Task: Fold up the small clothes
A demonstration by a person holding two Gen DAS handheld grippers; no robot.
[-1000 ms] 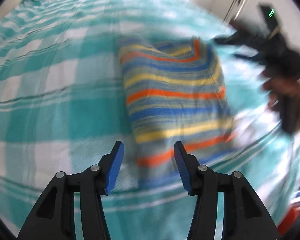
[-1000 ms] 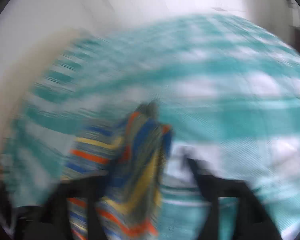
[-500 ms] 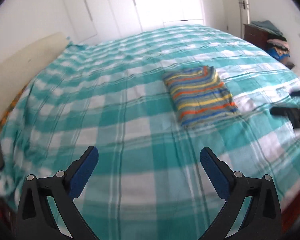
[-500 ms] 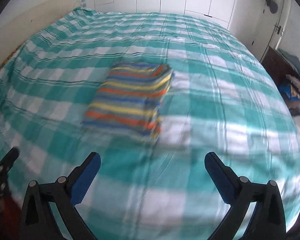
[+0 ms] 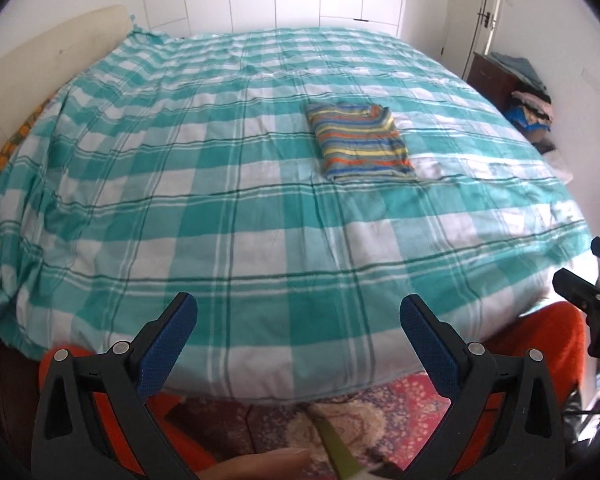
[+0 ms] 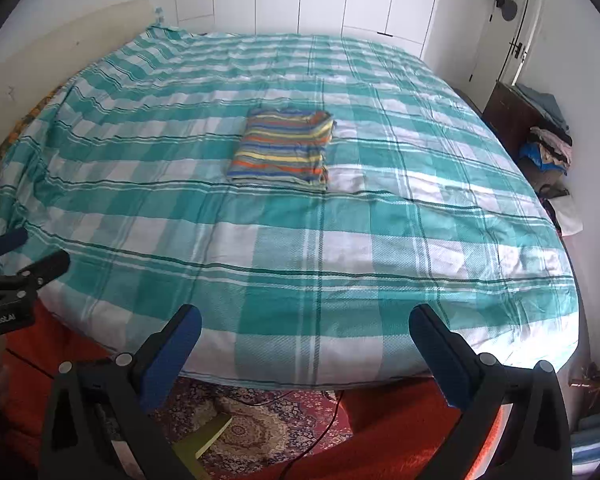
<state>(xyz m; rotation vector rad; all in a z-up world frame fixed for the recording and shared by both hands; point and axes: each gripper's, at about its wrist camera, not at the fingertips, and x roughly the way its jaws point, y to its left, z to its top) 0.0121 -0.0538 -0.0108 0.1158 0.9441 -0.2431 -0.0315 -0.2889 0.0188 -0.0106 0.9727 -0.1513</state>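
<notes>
My left gripper [image 5: 298, 346] and right gripper [image 6: 304, 354] gape wide, empty, at the bed's [image 5: 260, 208] foot; the folded striped shirt [image 5: 362, 142] lies well ahead, farther off than before.

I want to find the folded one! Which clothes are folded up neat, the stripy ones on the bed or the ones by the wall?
The stripy garment on the bed lies folded flat. The clothes pile by the wall is a jumbled heap.

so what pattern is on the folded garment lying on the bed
Horizontal stripes in orange, blue, yellow and grey-green on the folded garment; clearest in the right wrist view.
</notes>
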